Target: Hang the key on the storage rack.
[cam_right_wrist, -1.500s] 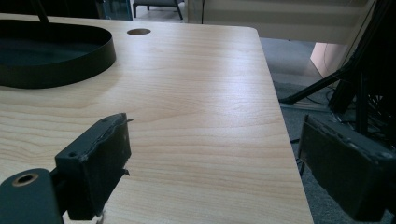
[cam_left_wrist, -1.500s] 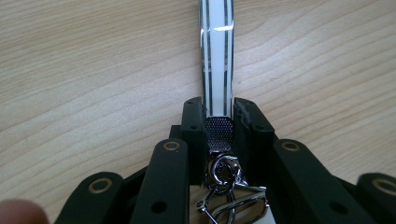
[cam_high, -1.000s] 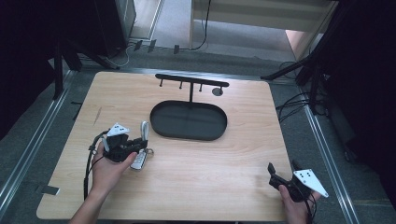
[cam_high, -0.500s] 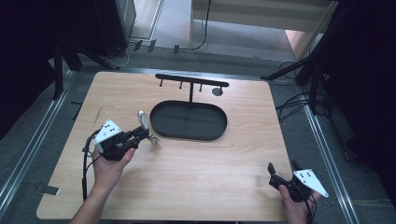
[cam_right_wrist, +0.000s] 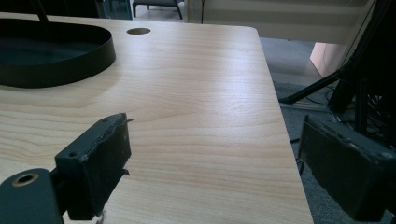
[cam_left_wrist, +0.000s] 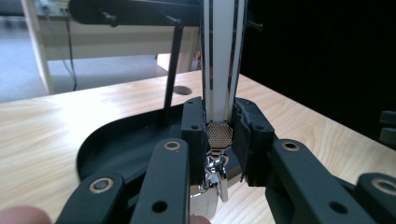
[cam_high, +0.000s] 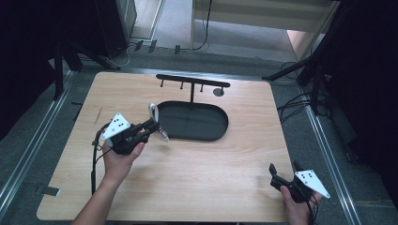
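Pale wood grain covers the rounded-corner table (cam_high: pixel 197 173) we are working at, and on it sits a black oval metal tray (cam_high: pixel 202 133) with a low wall, from whose far side a thin post rises to a black crossbar with small hooks (cam_high: pixel 192 80). Just beyond the crossbar's right end we see a small round hole in the tabletop (cam_high: pixel 218 92).

Our left gripper (cam_high: pixel 151 126) hangs near the tray's left end, its jaws clamped on a white strap with silver edge stripes and a metal buckle (cam_high: pixel 154 114). In the high view the strap curves up and away from the jaws, over the left rim of the tray. In the left gripper view the strap (cam_left_wrist: pixel 219 60) stands upright between the two black pads, which press on it from either side, and a small perforated brass-coloured patch and the shiny silver buckle (cam_left_wrist: pixel 215 170) sit just below the grip. Behind it we see the tray's dark floor and the post.

Our right gripper (cam_high: pixel 284 173) is near the table's front right corner, well apart from the tray. In the right gripper view its jaws stand wide apart with only bare wood between them, and the tray's wall (cam_right_wrist: pixel 60 65) shows at the upper left.
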{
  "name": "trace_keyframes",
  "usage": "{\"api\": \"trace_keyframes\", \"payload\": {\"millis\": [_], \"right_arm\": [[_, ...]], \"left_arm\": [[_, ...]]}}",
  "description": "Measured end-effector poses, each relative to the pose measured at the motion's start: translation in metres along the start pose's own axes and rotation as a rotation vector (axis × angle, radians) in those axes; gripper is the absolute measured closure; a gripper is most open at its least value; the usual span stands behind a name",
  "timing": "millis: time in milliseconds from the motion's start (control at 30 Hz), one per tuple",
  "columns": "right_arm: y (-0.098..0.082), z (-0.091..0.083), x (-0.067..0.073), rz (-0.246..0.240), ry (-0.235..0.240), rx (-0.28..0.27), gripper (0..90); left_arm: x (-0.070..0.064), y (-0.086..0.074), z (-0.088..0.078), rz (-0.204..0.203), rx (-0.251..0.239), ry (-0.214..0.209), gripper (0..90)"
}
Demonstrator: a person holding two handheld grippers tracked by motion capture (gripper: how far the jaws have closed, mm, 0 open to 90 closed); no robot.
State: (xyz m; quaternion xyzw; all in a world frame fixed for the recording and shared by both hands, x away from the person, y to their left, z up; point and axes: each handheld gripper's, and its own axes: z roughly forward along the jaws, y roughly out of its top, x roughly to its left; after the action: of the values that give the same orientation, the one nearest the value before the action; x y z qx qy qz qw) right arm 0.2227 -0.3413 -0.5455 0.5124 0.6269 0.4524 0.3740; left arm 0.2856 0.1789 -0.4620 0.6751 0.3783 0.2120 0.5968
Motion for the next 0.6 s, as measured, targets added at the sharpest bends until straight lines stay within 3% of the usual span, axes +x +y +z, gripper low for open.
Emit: {"api": "trace_keyframes", "payload": {"millis": [367, 600], "right_arm": [[0.000, 0.000, 0.000, 0.000, 0.001, -0.001, 9.6], [0.000, 0.000, 0.000, -0.001, 0.001, 0.000, 9.6]], "left_arm": [[0.001, 0.010, 0.033, 0.025, -0.022, -0.039, 75.5], [0.008, 0.016, 0.059, 0.029, -0.021, -0.116, 75.4]]}}
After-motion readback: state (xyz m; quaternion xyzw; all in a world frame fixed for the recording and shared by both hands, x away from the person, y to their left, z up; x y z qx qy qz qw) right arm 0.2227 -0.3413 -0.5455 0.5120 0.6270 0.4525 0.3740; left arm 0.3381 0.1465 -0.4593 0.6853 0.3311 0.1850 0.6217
